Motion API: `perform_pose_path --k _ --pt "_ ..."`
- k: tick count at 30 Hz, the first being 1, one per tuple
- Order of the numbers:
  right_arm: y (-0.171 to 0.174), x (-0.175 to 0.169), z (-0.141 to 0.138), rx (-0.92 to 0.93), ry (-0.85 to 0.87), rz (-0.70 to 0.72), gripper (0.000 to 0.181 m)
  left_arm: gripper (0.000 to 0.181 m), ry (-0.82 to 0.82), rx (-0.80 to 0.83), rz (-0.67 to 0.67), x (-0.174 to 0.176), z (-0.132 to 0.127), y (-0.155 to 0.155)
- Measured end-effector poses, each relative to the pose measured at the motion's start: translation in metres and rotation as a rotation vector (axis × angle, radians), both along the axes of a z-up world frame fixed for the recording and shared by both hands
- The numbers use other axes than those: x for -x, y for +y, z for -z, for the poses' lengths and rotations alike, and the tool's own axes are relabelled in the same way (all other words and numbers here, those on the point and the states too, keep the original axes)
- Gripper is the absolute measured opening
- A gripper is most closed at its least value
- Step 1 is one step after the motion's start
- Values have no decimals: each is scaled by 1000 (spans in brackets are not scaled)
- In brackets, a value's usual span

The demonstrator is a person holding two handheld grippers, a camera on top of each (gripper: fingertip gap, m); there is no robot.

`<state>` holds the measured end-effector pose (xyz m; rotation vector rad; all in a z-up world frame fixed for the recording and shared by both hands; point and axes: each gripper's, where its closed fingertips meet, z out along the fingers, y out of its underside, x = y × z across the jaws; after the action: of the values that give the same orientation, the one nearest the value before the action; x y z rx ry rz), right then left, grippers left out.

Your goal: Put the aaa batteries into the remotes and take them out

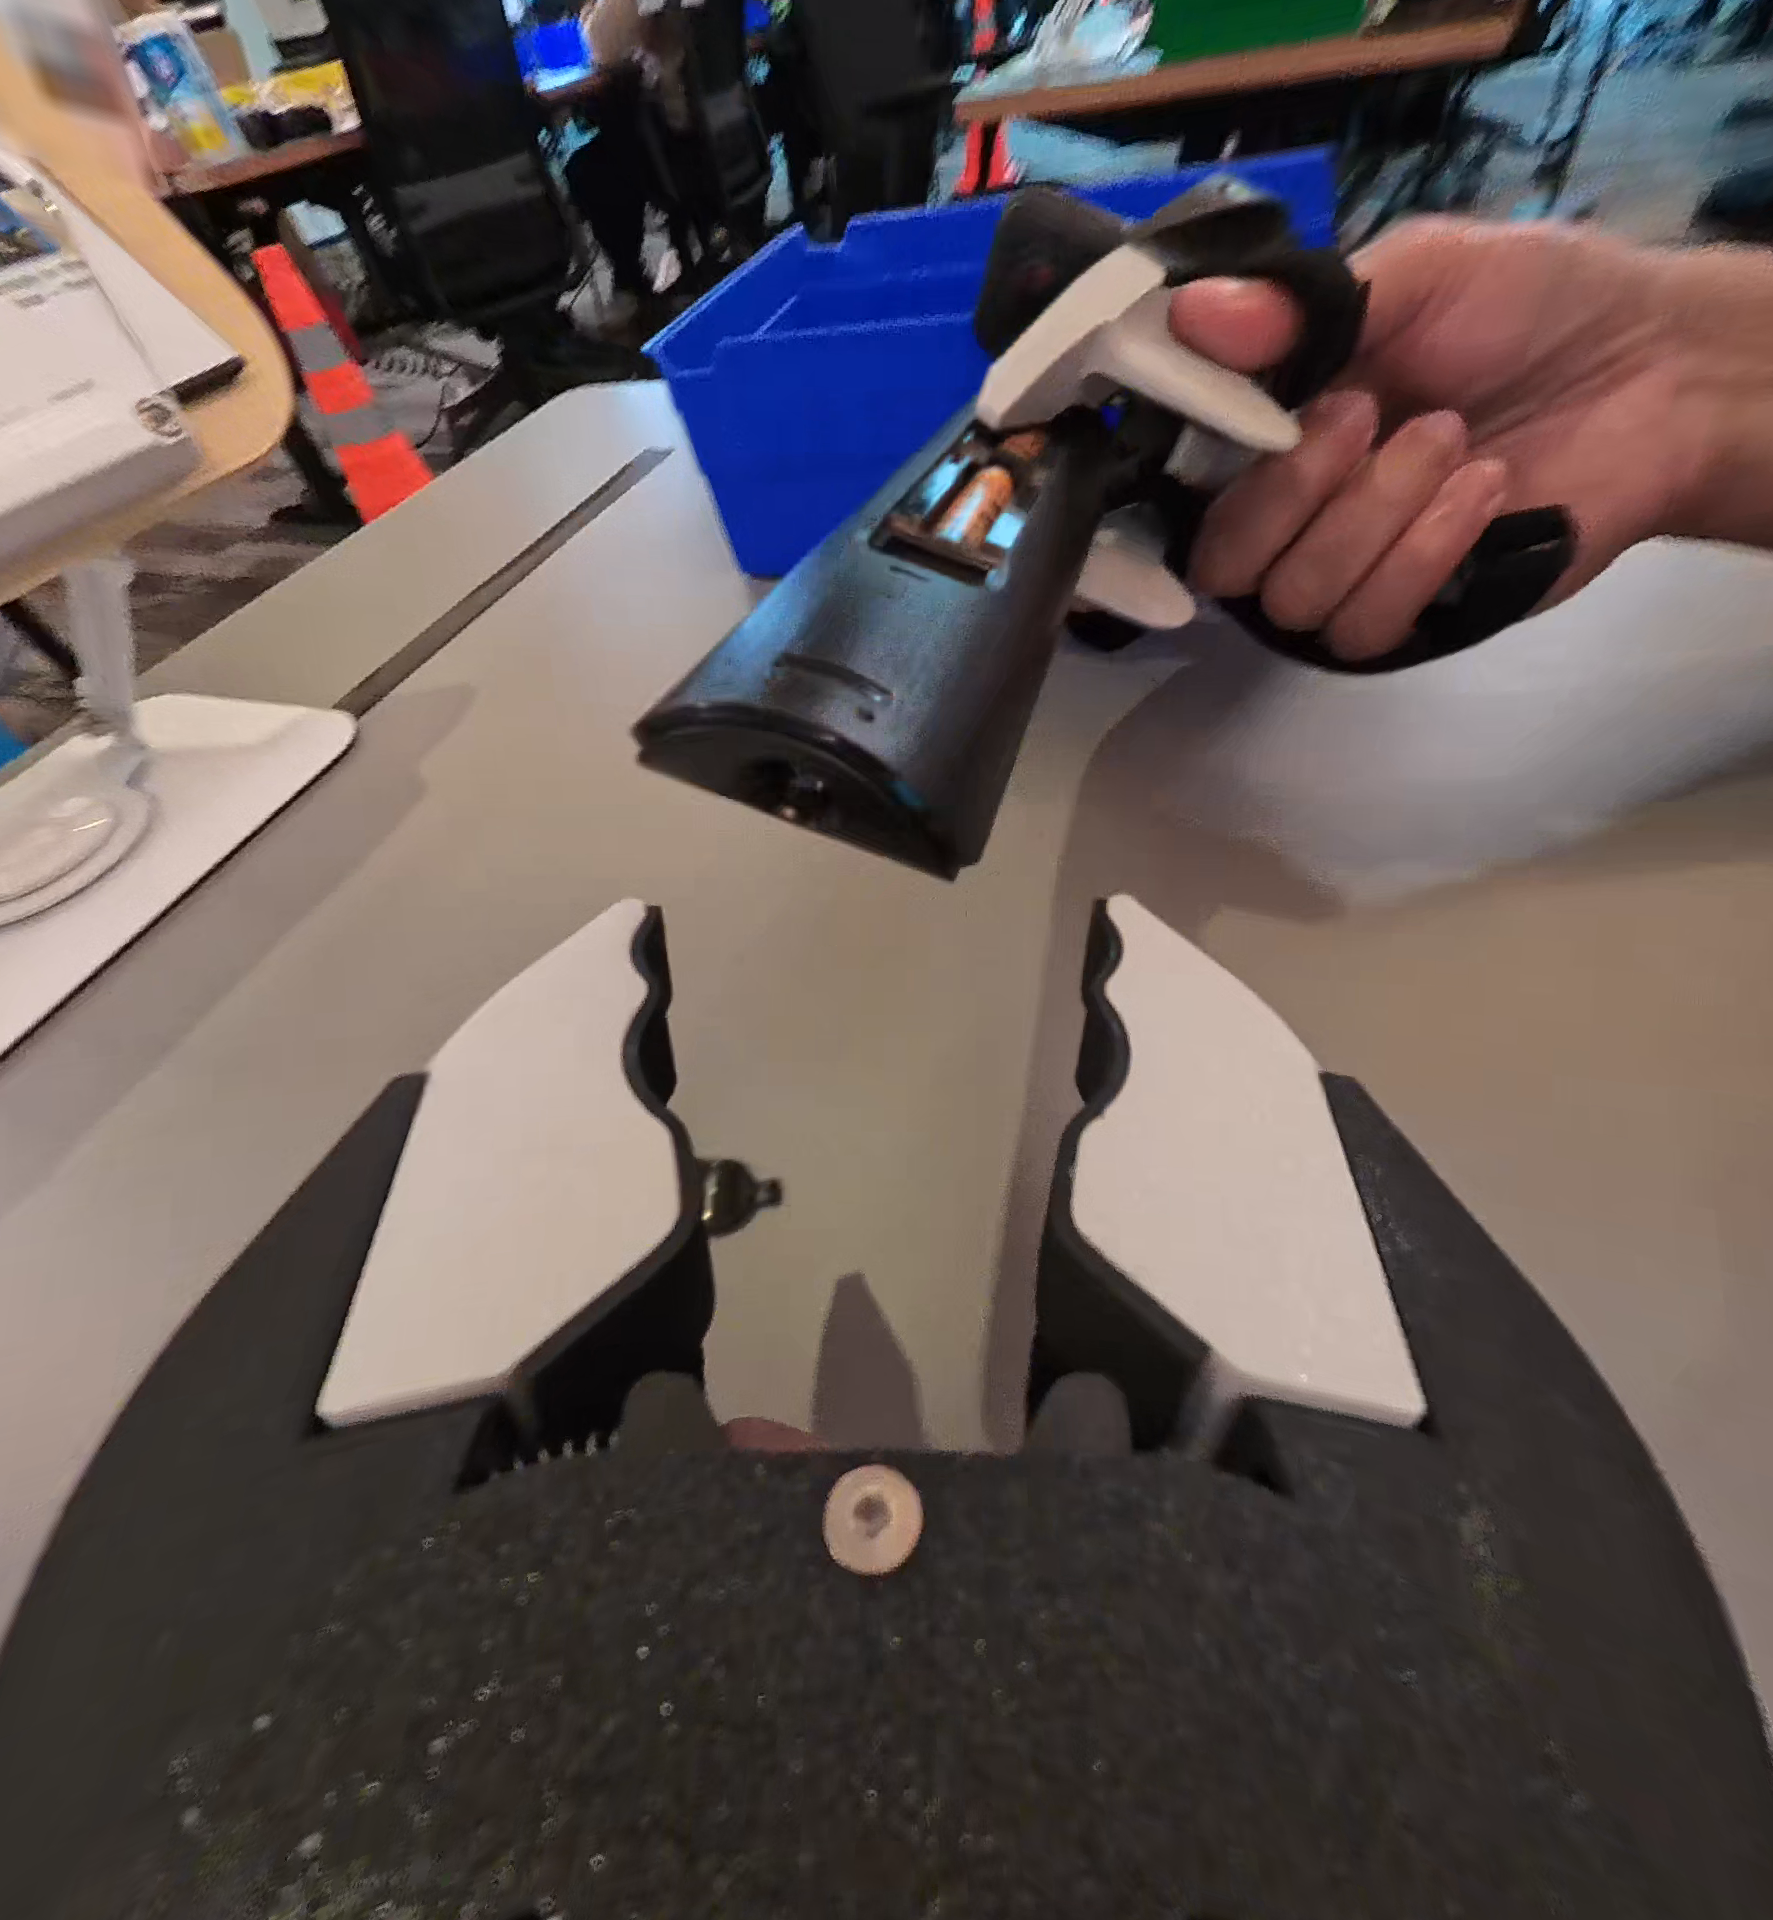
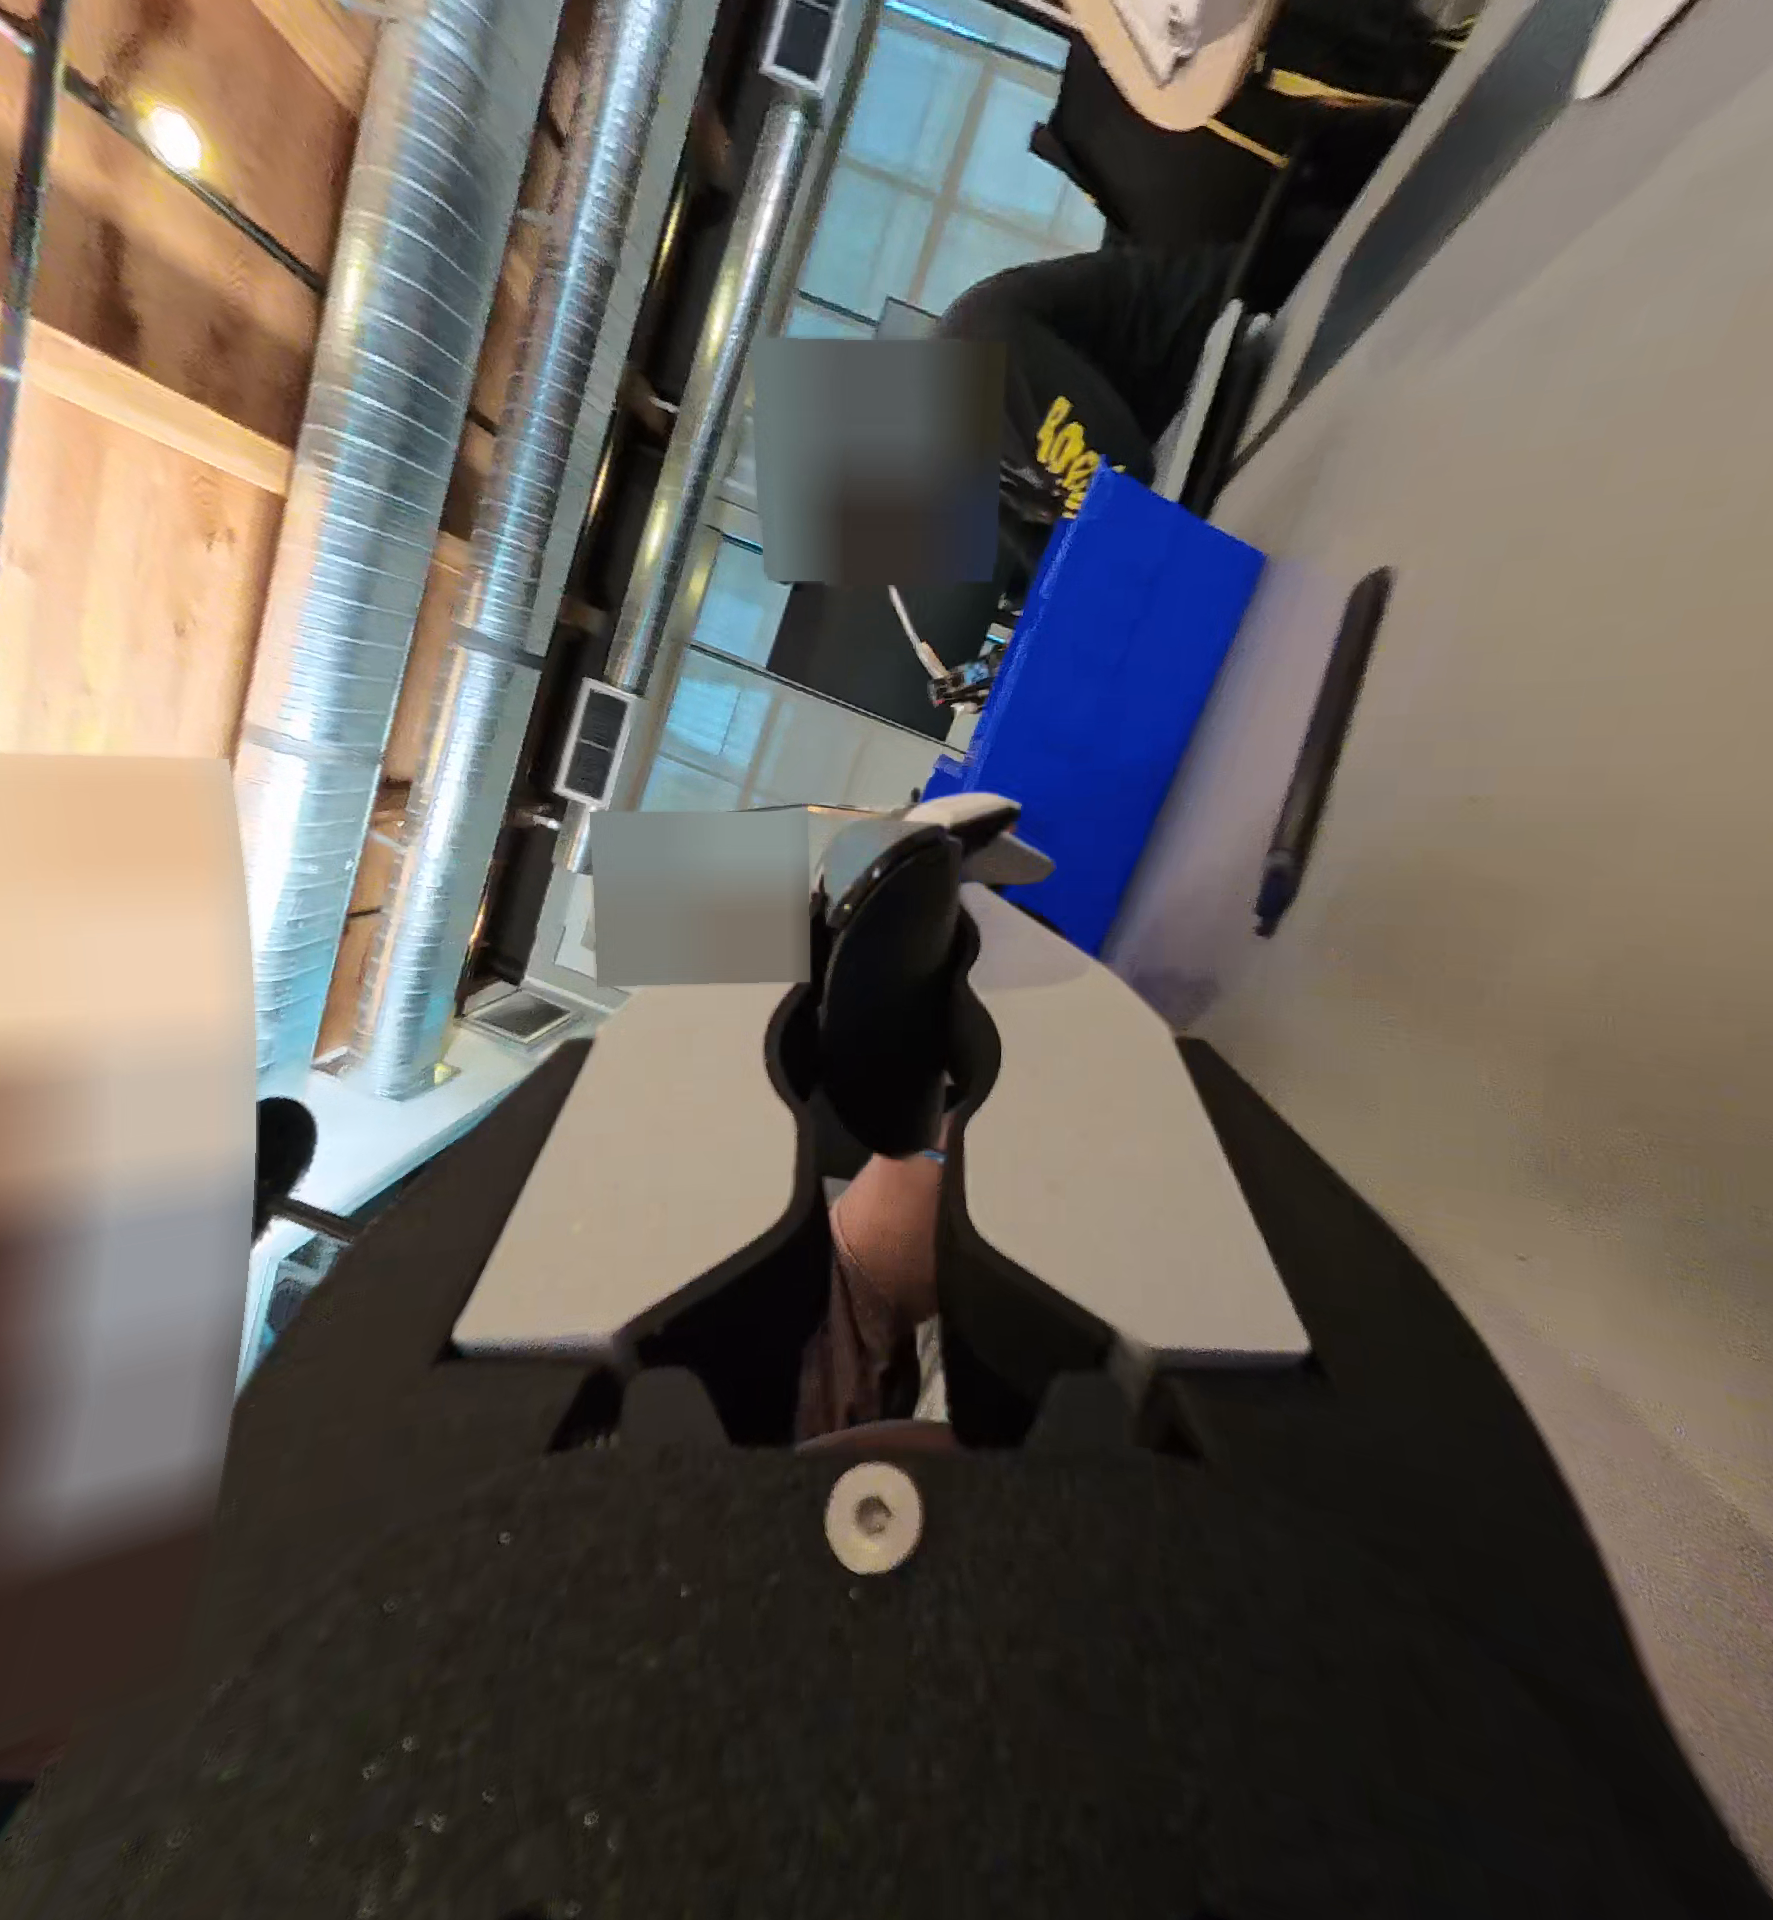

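Note:
A black remote (image 1: 861,675) hangs in the air over the grey table (image 1: 1381,1039), its back facing up. Its battery bay is open and a copper-coloured battery (image 1: 986,494) lies inside. My right gripper (image 1: 1100,468) is shut on the remote's far end, with a hand around its handle. In the right wrist view the remote (image 2: 887,997) sits clamped between the closed white fingers (image 2: 1069,1143) of the right gripper (image 2: 882,1039). My left gripper (image 1: 877,914) is open and empty, low over the table, just short of the remote's near end.
A blue bin (image 1: 820,416) stands on the table behind the remote and also shows in the right wrist view (image 2: 1110,707). A long dark object (image 2: 1318,748) lies beside it. A white stand base (image 1: 134,790) sits left. An orange cone (image 1: 342,395) and a person (image 2: 1069,343) are beyond the table. The tips of one gripper are about 10 centimetres away from the tips of the other.

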<state>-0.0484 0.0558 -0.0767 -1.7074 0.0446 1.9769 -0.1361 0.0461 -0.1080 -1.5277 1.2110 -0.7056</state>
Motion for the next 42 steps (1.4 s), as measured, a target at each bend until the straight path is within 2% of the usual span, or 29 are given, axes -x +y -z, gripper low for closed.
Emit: perform_pose_path --k 3,5,8,14,18,23,25,28,30,33,36,38,42 --pt "-5 11 -8 -30 9 -22 19 76 -134 29 80 -12 -12 -14" --pt "-12 24 -13 -16 74 -65 19 76 -203 13 105 -19 -24 -22" --pt "-26 48 -10 38 142 -146 20 76 -250 -14 119 -26 -37 -29" --pt "-34 61 0 133 237 -213 19 66 -227 -71 128 -24 -36 -34" --pt "-33 63 3 167 247 -204 20 61 -227 -29 118 -22 -34 -31" --pt "-35 66 2 87 152 -207 25 58 -282 26 152 -19 -41 -34" --pt "-37 64 2 -9 61 -208 29 58 -313 33 167 -18 -46 -37" --pt "-36 54 3 -184 -101 -178 46 57 -349 68 172 -12 -50 -35" --pt "-35 47 1 -348 -226 -140 56 52 -364 98 169 -7 -48 -32" --pt "-40 47 0 -621 -437 -103 62 53 -383 164 166 -4 -44 -25" --pt "-41 53 18 -900 -738 -53 50 53 -410 232 166 -6 -40 -22" --pt "-43 56 13 -1074 -823 41 49 53 -431 267 160 -7 -40 -20" --pt "-46 54 14 -1314 -1017 139 32 53 -481 342 151 -7 -41 -17"
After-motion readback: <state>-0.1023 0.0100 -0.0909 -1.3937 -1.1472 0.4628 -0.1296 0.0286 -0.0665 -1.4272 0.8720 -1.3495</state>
